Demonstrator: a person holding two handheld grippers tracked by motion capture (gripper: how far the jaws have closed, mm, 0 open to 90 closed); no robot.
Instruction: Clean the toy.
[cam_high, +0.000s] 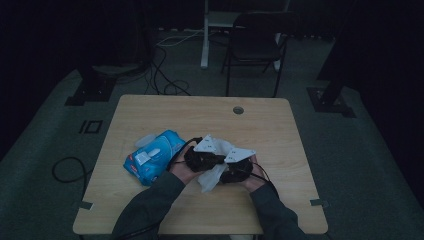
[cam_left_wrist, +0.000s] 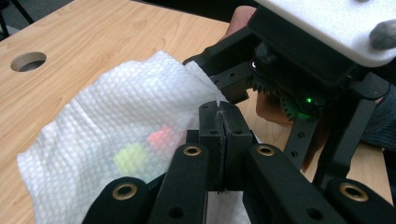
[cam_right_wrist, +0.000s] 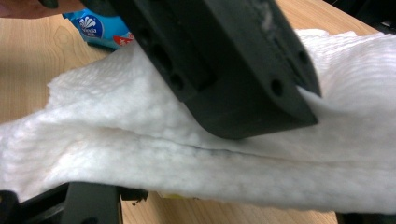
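A white embossed wipe (cam_high: 210, 179) hangs between my two grippers over the middle of the wooden table (cam_high: 280, 140). My left gripper (cam_high: 202, 157) is shut on it. In the left gripper view its jaws (cam_left_wrist: 219, 116) meet flat with the wipe (cam_left_wrist: 107, 121) caught in the seam. A red and a yellow-green patch show faintly through the sheet. My right gripper (cam_left_wrist: 214, 71), under its white plate, grips the wipe's far corner. In the right gripper view the wipe (cam_right_wrist: 140, 154) drapes over my own jaws, and the left gripper's black finger (cam_right_wrist: 233, 70) presses on it from above.
A blue pack of wipes (cam_high: 152, 155) lies to the left of my hands, its corner showing in the right gripper view (cam_right_wrist: 98, 25). A cable hole (cam_high: 238, 110) is set in the table's far side. A chair (cam_high: 255, 45) stands beyond the table, and cables (cam_high: 67, 170) lie on the floor.
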